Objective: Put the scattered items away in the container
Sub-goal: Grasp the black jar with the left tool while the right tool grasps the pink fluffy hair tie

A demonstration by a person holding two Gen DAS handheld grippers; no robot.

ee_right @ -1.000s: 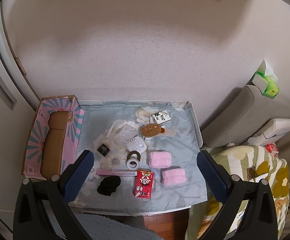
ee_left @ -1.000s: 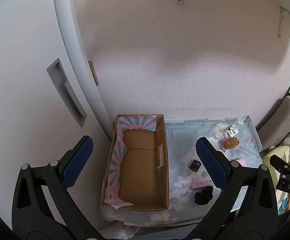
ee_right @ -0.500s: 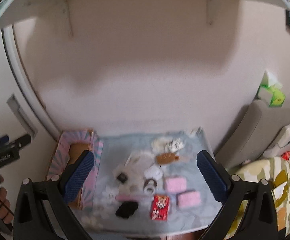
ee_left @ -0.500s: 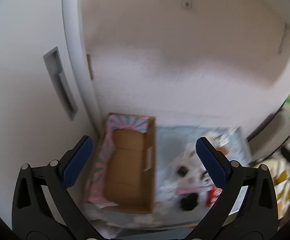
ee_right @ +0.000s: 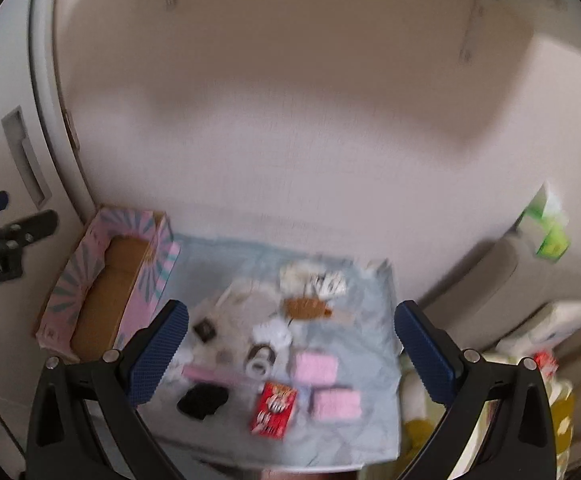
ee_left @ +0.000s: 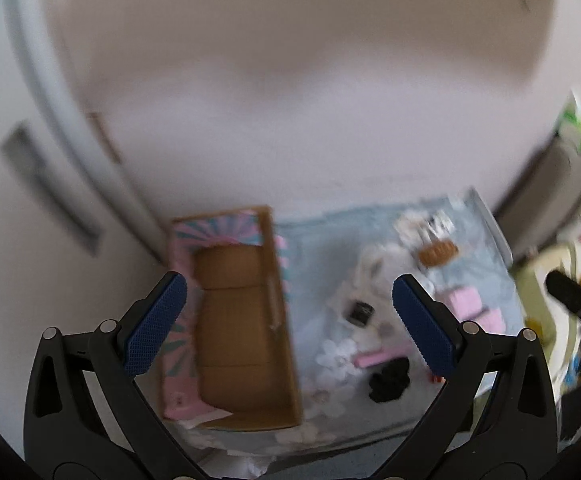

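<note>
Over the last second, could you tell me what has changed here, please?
Only the views shifted and blurred, so both grippers moved; neither the left gripper nor the right gripper took hold of anything. The cardboard box remains empty, and the red packet and black item stay put.

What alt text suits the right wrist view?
Blurred view past the open right claw onto a blue cloth scattered with small items, among them a red packet. An empty box sits at its left edge.
</note>
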